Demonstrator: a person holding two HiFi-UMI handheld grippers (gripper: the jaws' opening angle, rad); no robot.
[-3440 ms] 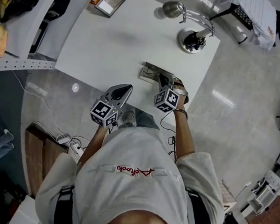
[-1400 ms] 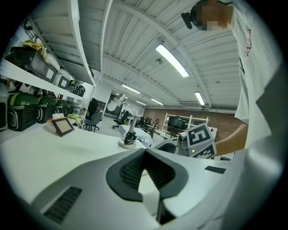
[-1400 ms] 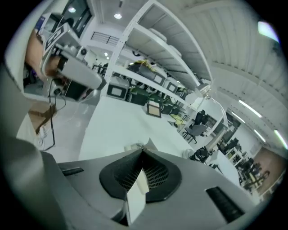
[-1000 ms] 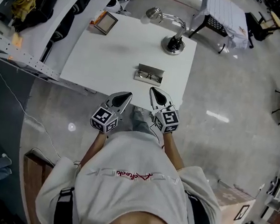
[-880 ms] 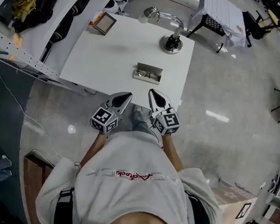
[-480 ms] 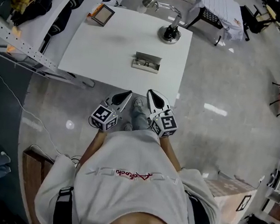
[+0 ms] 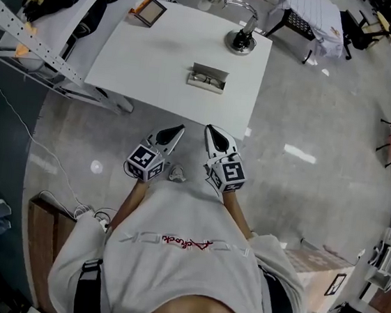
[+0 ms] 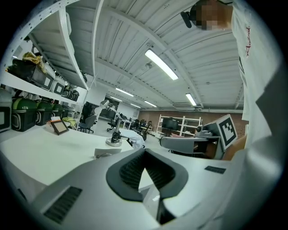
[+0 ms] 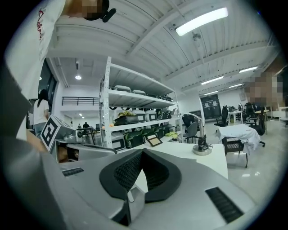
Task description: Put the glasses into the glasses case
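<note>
Two grippers: both held low and close to the person [image 7: 177,255], off the near edge of the table [image 7: 143,62].
Left gripper [image 7: 178,128]: jaws together, nothing between them.
Glasses case [image 7: 207,78]: lies open on the table, well ahead of both tips and between their lines.
Glasses [image 7: 205,80]: lying inside the case.
Right gripper [image 7: 210,129]: jaws together and empty; seconds ago it was at the case, now it is well apart from it.
Change: the person has stepped back, so the table sits farther ahead.
Meaning: the placing looks done, though the lid is still up.
</note>
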